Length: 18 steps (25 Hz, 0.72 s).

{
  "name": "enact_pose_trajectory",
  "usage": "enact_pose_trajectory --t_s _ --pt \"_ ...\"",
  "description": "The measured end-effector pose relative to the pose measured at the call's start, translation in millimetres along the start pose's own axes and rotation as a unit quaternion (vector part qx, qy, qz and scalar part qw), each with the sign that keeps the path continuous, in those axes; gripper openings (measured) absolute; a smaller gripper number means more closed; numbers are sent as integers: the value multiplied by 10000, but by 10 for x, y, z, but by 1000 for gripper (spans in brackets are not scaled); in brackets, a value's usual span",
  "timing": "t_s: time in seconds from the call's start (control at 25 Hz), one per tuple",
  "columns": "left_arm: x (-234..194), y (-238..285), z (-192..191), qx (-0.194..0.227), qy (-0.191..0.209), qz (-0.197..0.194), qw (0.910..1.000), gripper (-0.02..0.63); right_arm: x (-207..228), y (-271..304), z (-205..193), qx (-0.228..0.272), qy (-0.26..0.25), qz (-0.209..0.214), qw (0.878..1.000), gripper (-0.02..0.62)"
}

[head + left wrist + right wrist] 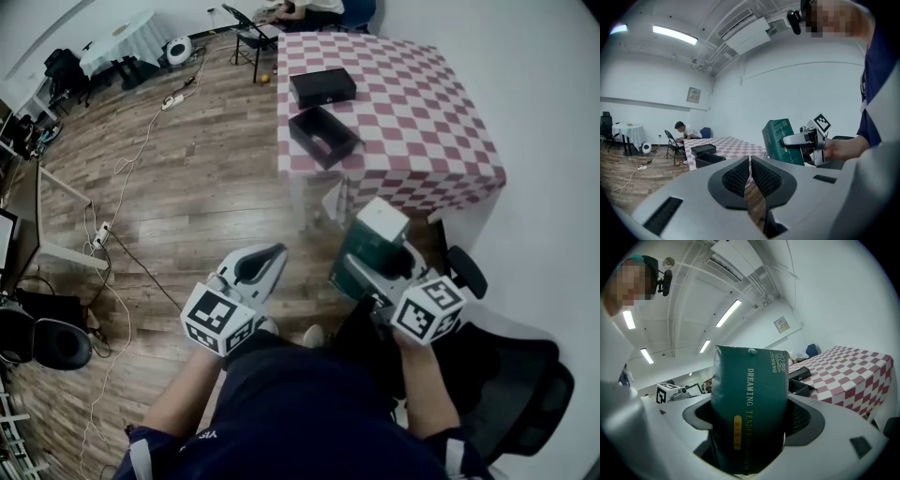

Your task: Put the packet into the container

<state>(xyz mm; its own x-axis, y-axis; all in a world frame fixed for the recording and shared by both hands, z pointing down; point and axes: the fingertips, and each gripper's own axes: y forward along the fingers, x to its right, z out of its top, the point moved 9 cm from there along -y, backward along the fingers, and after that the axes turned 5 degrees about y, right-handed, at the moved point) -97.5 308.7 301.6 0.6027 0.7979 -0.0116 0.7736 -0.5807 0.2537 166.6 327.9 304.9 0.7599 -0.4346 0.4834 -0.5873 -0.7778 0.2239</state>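
A dark green packet (750,413) with gold lettering stands upright between the jaws of my right gripper (750,427), which is shut on its sides. From the head view the packet (361,251) and right gripper (375,267) hang over the floor, short of the checked table (422,122). On that table lie an open black container (323,138) and, farther back, its black lid (322,87). My left gripper (267,264) is beside the right one, its jaws (750,176) shut on nothing. In the left gripper view the packet (780,140) shows at the right.
A black office chair (525,375) stands just behind my right side. Cables and a power strip (101,234) trail over the wooden floor at the left. A person (309,9) sits at the far end of the table beside a folding chair (251,36).
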Motion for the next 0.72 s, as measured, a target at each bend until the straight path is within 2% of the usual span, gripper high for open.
enact_pose_trajectory --t_s 0.32,0.72 --pt "-143 249 3 -5 -75 91 9999 37 239 117 105 -79 6 47 10000 422" --pt "-729 794 -127 1 -248 -89 9997 37 615 655 241 -259 -1 -165 9995 422"
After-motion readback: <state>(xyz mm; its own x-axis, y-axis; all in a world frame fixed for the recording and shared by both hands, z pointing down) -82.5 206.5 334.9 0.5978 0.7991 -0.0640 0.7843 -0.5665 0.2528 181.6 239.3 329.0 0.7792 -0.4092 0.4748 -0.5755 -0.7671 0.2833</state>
